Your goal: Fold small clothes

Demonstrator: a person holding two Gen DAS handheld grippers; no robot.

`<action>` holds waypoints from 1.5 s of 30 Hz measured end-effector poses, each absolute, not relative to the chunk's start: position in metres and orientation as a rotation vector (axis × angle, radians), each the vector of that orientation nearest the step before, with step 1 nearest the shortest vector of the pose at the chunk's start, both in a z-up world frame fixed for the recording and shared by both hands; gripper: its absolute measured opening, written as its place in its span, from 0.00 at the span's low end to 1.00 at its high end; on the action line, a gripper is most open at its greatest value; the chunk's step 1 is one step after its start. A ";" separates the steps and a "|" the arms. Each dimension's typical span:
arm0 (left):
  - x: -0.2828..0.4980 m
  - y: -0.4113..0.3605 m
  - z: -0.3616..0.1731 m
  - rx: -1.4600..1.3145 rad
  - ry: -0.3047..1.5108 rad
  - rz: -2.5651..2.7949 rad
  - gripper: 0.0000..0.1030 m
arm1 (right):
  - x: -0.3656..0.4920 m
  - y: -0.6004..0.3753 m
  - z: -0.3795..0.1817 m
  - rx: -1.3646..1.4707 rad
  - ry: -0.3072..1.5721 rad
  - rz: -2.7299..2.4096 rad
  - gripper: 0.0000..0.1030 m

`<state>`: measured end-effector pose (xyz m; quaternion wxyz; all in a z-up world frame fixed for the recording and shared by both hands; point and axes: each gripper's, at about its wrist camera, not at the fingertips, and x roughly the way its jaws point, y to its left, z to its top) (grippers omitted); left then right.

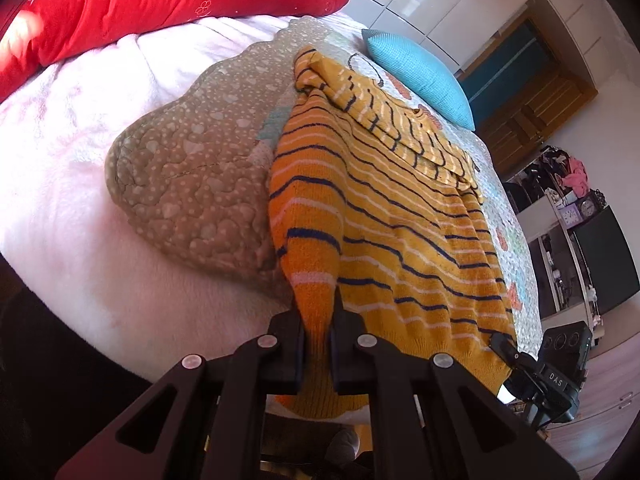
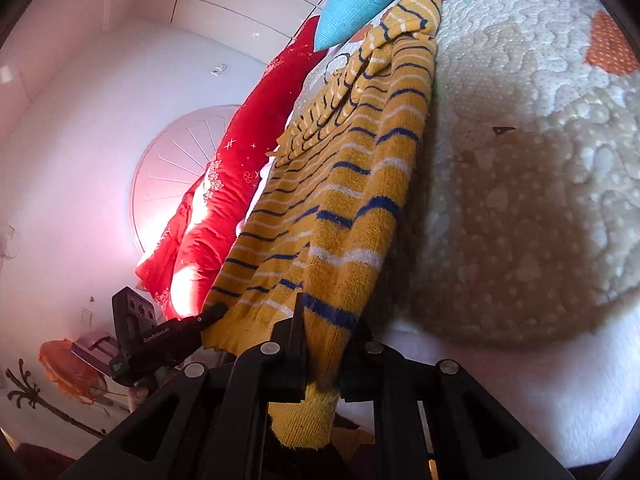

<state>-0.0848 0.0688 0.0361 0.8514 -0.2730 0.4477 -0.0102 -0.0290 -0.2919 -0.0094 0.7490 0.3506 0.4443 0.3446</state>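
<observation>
Where hem meets fingers, sweater (image 1: 384, 216) hidden | left gripper (image 1: 318, 344) clamps hem | right gripper (image 2: 320, 356) clamps hem

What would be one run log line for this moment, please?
left gripper: shut on sweater hem | right gripper: shut on sweater hem | sweater: sleeves folded in, on quilt

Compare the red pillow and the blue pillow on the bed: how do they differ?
The red pillow is long and carries small flower and star patterns; the blue pillow is shorter, plain and finely textured. The red pillow lies off to the side of the striped sweater, while the blue pillow sits just beyond the sweater's far end. Both rest on the bed, untouched by either gripper.
</observation>
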 end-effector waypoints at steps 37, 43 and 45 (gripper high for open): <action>0.214 0.104 0.081 -0.550 0.875 -0.075 0.60 | 0.283 -0.272 0.030 0.698 1.010 0.498 0.18; 0.180 0.113 0.105 -0.601 0.796 -0.126 0.69 | 0.304 -0.282 0.031 0.838 0.999 0.478 0.41; 0.163 0.109 0.107 -0.562 0.782 -0.101 0.72 | 0.305 -0.285 0.038 0.851 0.976 0.452 0.59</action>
